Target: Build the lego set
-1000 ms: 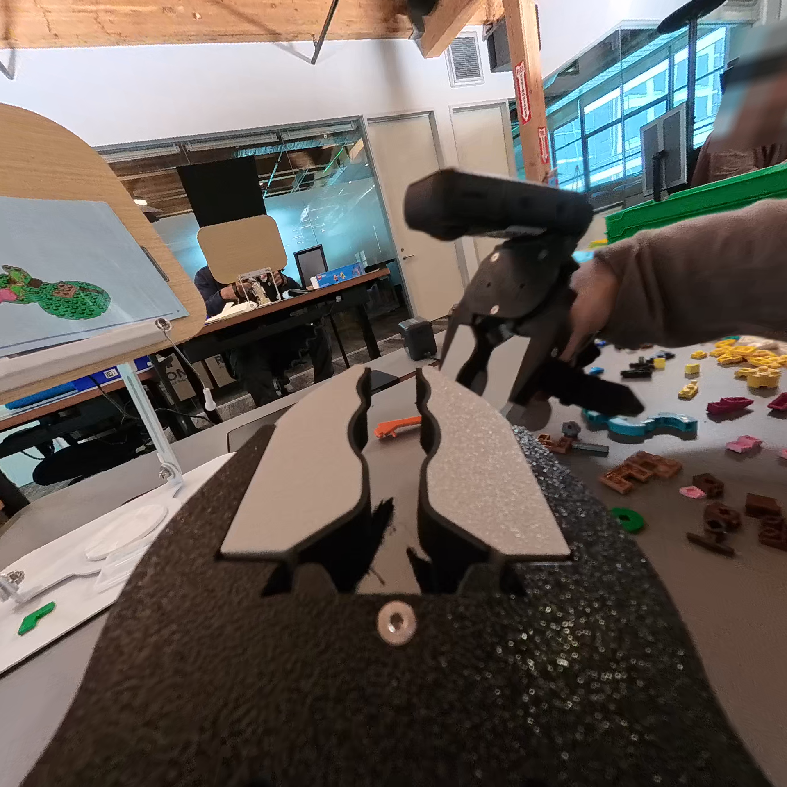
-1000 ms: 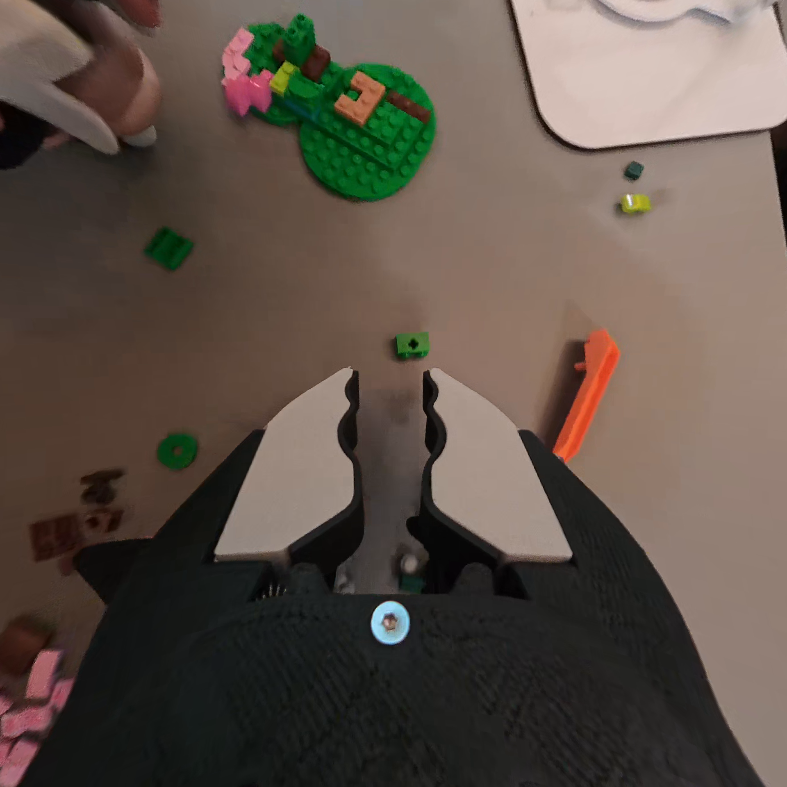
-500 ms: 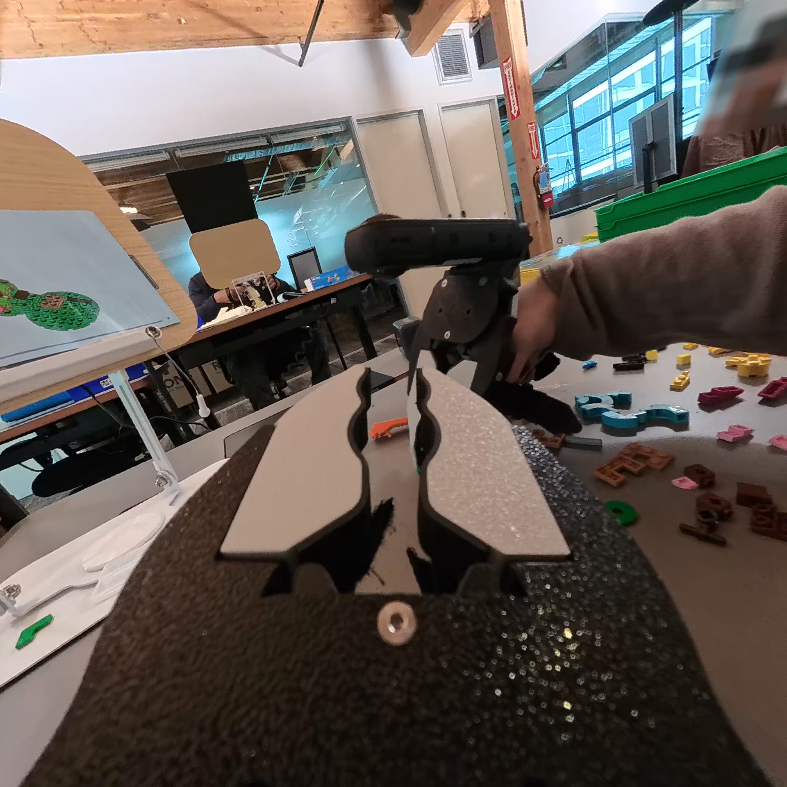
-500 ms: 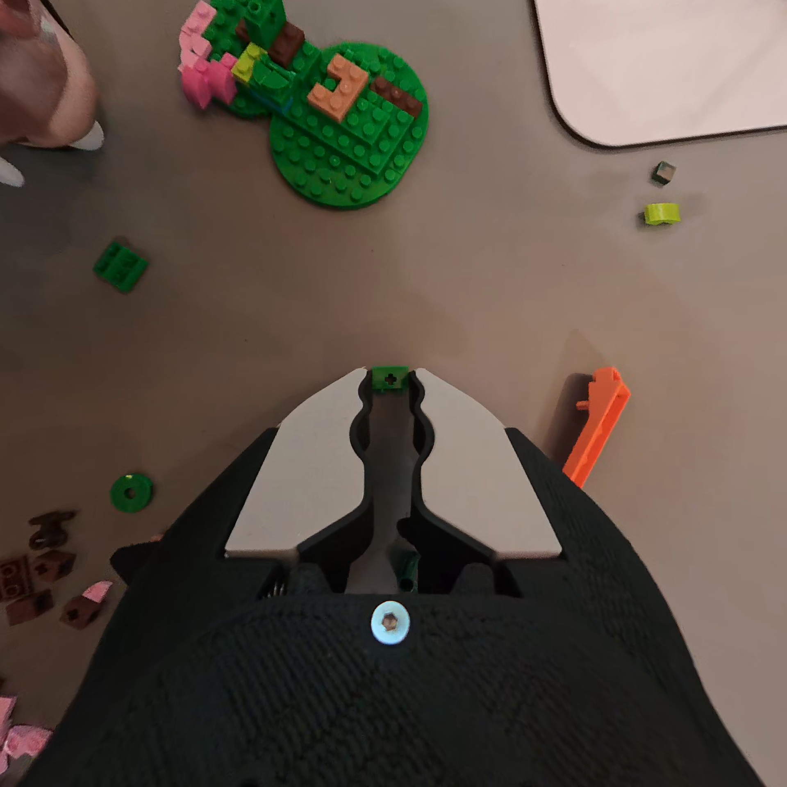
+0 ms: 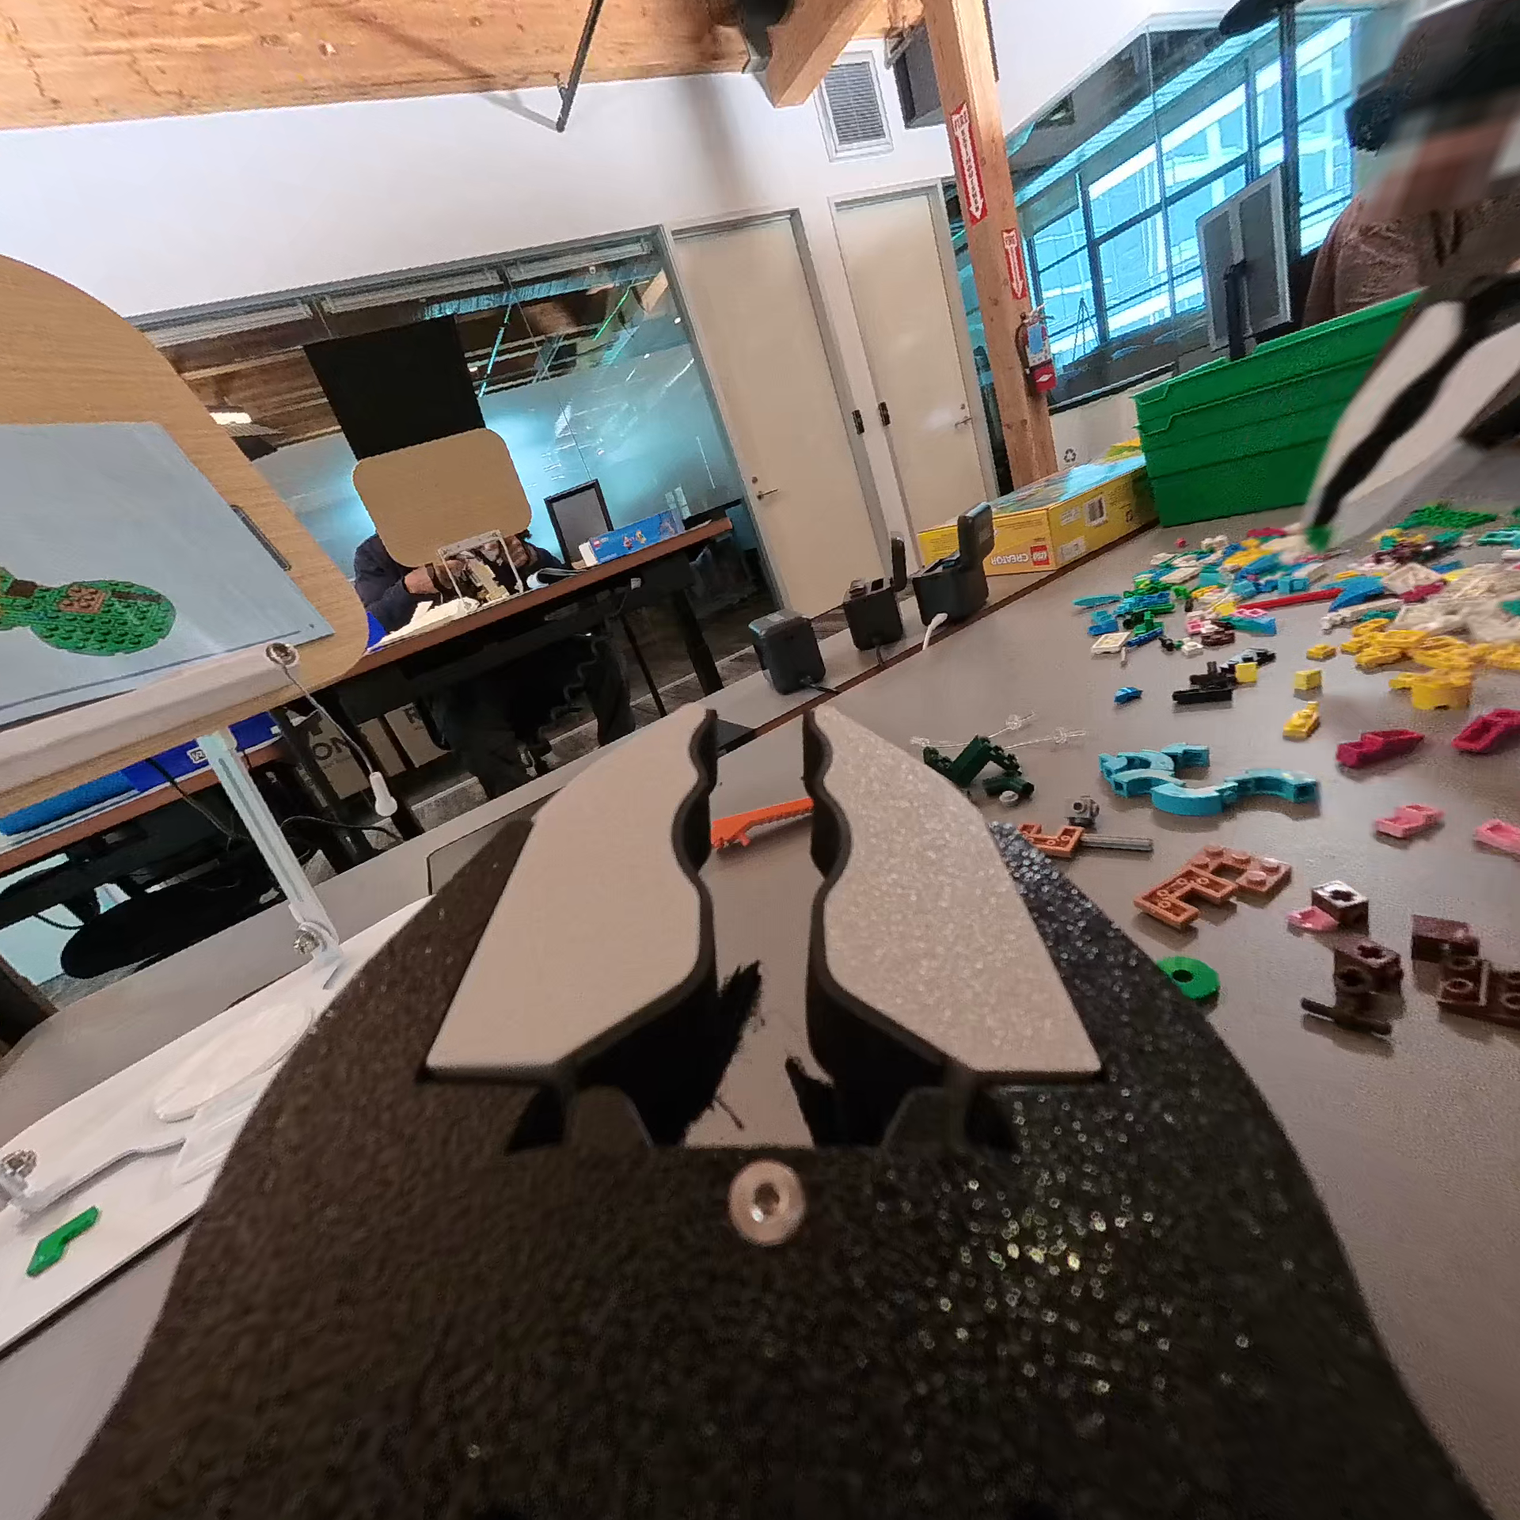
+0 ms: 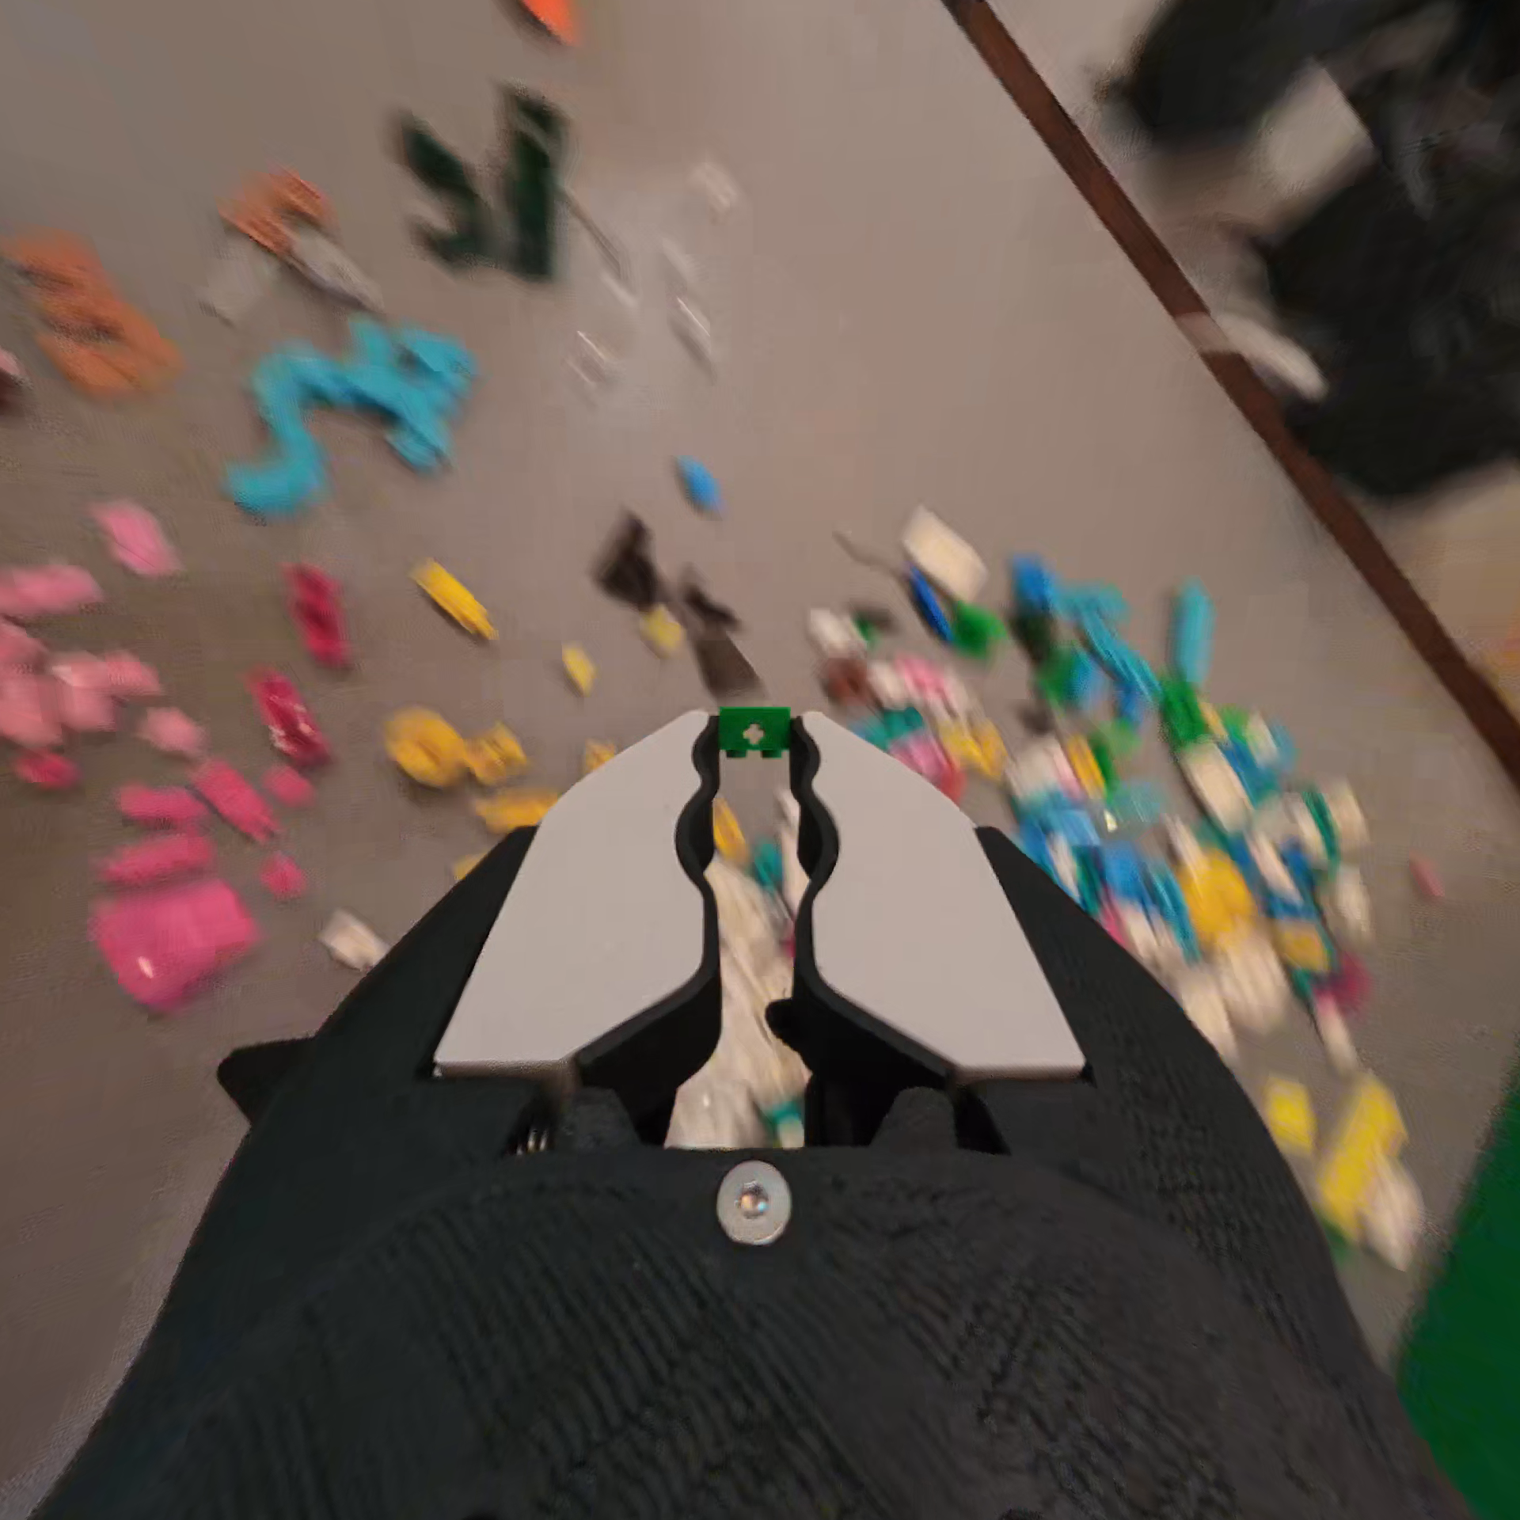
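Note:
My right gripper point(image 6: 753, 722) is shut on a small green brick point(image 6: 753, 738), pinched at its fingertips and held above the table. Below it lies a blurred spread of loose bricks point(image 6: 1110, 822). The right gripper also shows blurred at the upper right of the left wrist view point(image 5: 1320, 530), with the green piece at its tip. My left gripper point(image 5: 757, 728) is open and empty, low over the grey table point(image 5: 1316, 1151). The picture of the green build point(image 5: 82, 609) stands on a wooden stand at the left. The build itself is out of view.
An orange brick separator point(image 5: 761, 818) lies just past my left fingertips. Brown bricks point(image 5: 1209, 884), teal curved pieces point(image 5: 1193, 781) and a green ring point(image 5: 1184, 977) lie to the right. Stacked green bins point(image 5: 1234, 436) and a yellow box point(image 5: 1045, 526) stand at the back. A white board point(image 5: 123, 1151) lies at the left. Across from one pair of fingers to the other is roughly 30 cm. My right tips are about 30 cm from the orange brick separator point(image 5: 761, 818), my left tips only 20 cm.
My right gripper came down on the small green brick, shut on it, lifted it and swung right over the loose pile. My left gripper kept its gap and barely moved.

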The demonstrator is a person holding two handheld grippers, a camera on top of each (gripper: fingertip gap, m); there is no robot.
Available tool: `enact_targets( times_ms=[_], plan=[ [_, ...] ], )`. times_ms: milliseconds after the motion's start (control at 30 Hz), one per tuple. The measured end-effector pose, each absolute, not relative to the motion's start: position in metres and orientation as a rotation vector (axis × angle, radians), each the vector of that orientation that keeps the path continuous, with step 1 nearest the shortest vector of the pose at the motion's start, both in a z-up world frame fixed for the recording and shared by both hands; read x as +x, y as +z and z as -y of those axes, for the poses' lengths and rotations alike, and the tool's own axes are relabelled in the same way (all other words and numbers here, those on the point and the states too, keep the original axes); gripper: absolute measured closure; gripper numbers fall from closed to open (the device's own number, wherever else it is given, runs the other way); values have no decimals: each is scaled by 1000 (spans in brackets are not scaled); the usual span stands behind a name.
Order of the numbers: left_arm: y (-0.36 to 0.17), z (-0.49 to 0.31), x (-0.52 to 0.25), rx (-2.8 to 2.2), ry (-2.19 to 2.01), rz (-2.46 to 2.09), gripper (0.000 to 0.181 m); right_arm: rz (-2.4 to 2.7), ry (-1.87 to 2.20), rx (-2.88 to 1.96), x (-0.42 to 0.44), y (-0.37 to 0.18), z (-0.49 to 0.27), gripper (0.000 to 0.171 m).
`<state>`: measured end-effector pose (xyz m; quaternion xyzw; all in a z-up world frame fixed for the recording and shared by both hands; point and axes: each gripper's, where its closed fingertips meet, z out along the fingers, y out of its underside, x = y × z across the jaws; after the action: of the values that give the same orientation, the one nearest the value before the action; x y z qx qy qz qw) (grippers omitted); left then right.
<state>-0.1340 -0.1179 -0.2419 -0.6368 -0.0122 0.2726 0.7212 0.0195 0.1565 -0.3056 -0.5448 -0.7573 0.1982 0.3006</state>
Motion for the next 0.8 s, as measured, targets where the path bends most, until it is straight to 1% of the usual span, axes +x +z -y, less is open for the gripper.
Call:
enact_targets(
  times_ms=[133,267,533,600,667,733,800],
  plan=[
    [-242,117,-133,-1409,606,21,162,1761,284,-1744,110,-314,-249,157],
    [-243,117,-133,-1410,608,15,162,1631,233,-1899,157,-327,-292,157],
    [-243,116,-132,-1413,610,7,162,1699,193,-1987,174,-354,-309,156],
    [-243,116,-132,-1413,611,5,162,1688,218,-1990,171,-351,-309,143],
    [-244,116,-132,-1414,611,4,162,1677,302,-1932,159,-341,-305,141],
    [-244,116,-132,-1414,611,3,162,1677,407,-1892,144,-334,-297,144],
    [-244,116,-131,-1414,610,1,162,1705,443,-1892,135,-336,-292,152]
  ],
)
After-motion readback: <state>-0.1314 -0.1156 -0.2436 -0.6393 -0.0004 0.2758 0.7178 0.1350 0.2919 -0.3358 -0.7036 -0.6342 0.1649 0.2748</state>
